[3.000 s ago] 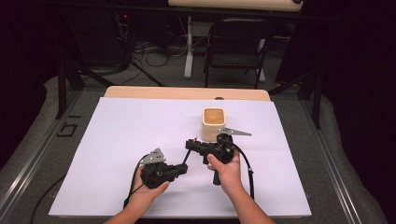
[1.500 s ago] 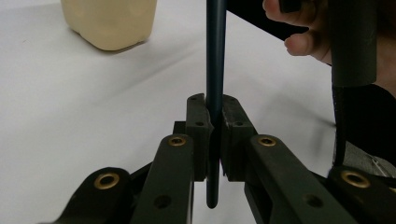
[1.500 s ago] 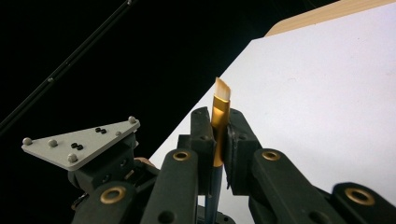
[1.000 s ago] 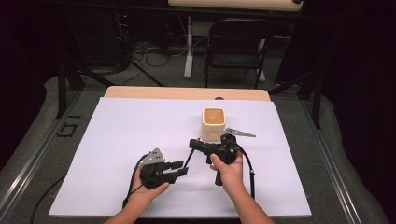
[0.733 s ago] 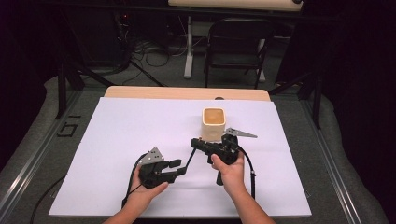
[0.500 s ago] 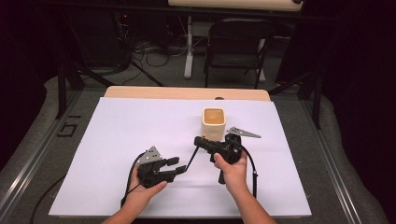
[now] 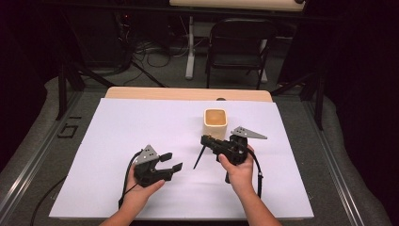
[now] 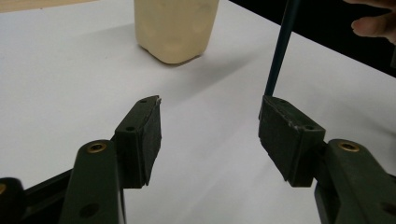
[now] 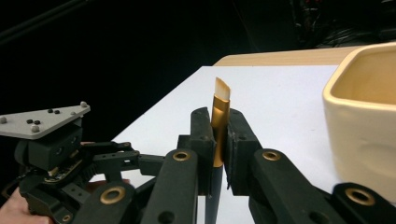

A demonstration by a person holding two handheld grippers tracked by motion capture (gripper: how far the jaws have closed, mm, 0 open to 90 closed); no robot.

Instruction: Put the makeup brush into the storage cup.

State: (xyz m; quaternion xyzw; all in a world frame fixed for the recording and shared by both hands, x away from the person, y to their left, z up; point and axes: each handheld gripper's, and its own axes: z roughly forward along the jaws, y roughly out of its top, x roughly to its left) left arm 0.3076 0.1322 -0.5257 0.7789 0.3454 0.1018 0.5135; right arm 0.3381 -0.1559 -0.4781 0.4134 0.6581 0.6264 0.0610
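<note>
1. While clamping the brush (image 9: 218, 112) at its gold ferrule with the right gripper (image 7: 205, 140), hold the squeeze firm: fingers (image 9: 201, 140) pressed together on it from both sides, bristle tip up, dark handle slanting down toward the table (image 7: 141, 122).
2. Left gripper (image 7: 171, 161): fingers (image 8: 140, 135) apart, just been opening, nothing between them, handle tip standing just past the far finger in the left gripper view. Best drawn back a little before swinging the brush, to avoid knocking the handle.
3. Cream cup (image 7: 215, 123): upright on the table, just beyond the right gripper, mouth open and unobstructed.
4. Likely step in hand: carrying the brush to the cup with one gripper alone. Lift until the handle tip clears the table, then turn the wrist slowly so the long handle does not sweep into the cup wall.
5. Centre the brush over the mouth before lowering, and let go only once it rests inside, since a light cup struck at the rim could tip.
</note>
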